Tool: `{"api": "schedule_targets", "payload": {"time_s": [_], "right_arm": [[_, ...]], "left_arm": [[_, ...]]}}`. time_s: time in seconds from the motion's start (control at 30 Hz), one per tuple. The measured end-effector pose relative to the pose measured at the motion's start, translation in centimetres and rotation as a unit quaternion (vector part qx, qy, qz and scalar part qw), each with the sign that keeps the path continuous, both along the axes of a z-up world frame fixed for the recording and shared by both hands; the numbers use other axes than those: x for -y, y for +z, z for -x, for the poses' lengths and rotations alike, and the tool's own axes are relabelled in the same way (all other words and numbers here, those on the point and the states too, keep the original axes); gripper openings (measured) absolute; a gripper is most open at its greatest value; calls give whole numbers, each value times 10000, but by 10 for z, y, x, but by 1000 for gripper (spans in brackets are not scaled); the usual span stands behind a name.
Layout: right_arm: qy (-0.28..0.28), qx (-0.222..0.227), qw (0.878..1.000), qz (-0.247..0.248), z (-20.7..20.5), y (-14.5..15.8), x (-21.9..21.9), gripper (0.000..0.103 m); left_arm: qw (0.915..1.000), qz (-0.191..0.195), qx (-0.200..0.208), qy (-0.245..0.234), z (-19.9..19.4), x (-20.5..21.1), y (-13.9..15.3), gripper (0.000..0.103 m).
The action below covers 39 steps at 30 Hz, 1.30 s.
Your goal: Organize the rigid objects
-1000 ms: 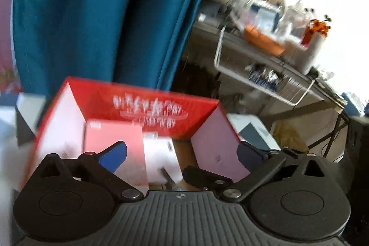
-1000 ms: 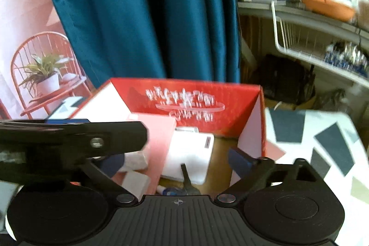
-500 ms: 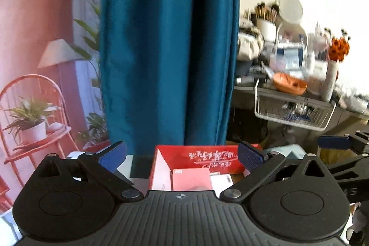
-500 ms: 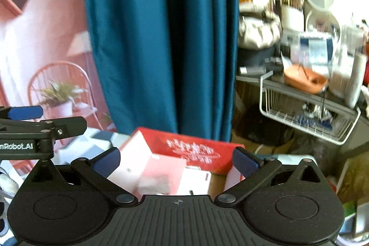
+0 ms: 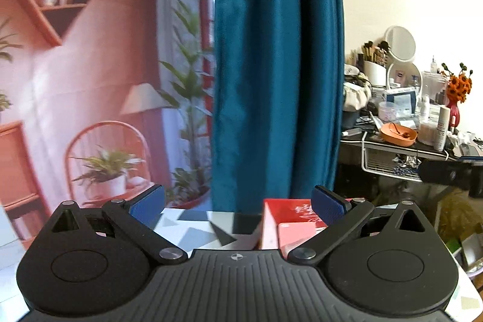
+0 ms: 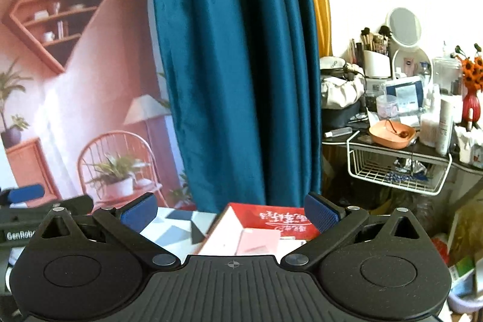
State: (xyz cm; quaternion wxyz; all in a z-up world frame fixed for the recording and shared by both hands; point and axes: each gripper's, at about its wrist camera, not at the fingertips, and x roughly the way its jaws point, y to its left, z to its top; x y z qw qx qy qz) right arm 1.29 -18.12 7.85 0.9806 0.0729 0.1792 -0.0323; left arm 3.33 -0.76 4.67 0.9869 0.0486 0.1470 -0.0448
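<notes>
Since a second ago, when both cameras looked down into the red box point(image 6: 271, 221) from close above, the two claws have pulled up and back, so the box now sits low in each view and the blue curtain point(image 5: 274, 65) fills the middle. The left claw point(image 5: 237, 208) stands with its blue pads wide apart and nothing between them; the right claw point(image 6: 229, 212) is likewise spread and empty. Judging from that, whatever was last carried has been let go, and the hands look to be retreating, either to fetch another item or because the sorting is finished; nothing loose shows on the patterned tabletop point(image 5: 193, 224) to settle it. The box rests on the tabletop in front of the curtain, with a pink flat carton point(image 6: 259, 240) lying inside it. From the right wrist view more of the interior shows: the pink carton beside a white wall panel, the printed red back wall, and the left claw's arm at the far left edge. From the left wrist view only the box's near corner appears behind the right-hand finger, but it does catch the right claw's dark tip at the right edge, in front of a cluttered shelf point(image 5: 401, 147).
</notes>
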Motion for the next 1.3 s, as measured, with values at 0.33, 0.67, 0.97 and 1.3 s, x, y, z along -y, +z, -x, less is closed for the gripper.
{"api": "schedule_targets", "payload": {"time_s": [0.33,0.67,0.97,1.3], "right_arm": [[-58,145,9998,116,50,-19,-20,103],[-254,153,9994,183,61,-37,-19,103],[-211,25,9996,162,59,-48,-22,103],[-222,-39,9996,157,57,-51,-22,103]], "left_arm": [[9991,181,-10,394,38,-18,-11,103],[9986,146,-240,445,44,-23,-27,103],[9983,133,-311,483,47,-24,-33,103],[9978,154,-411,494,45,-23,-34,103]]}}
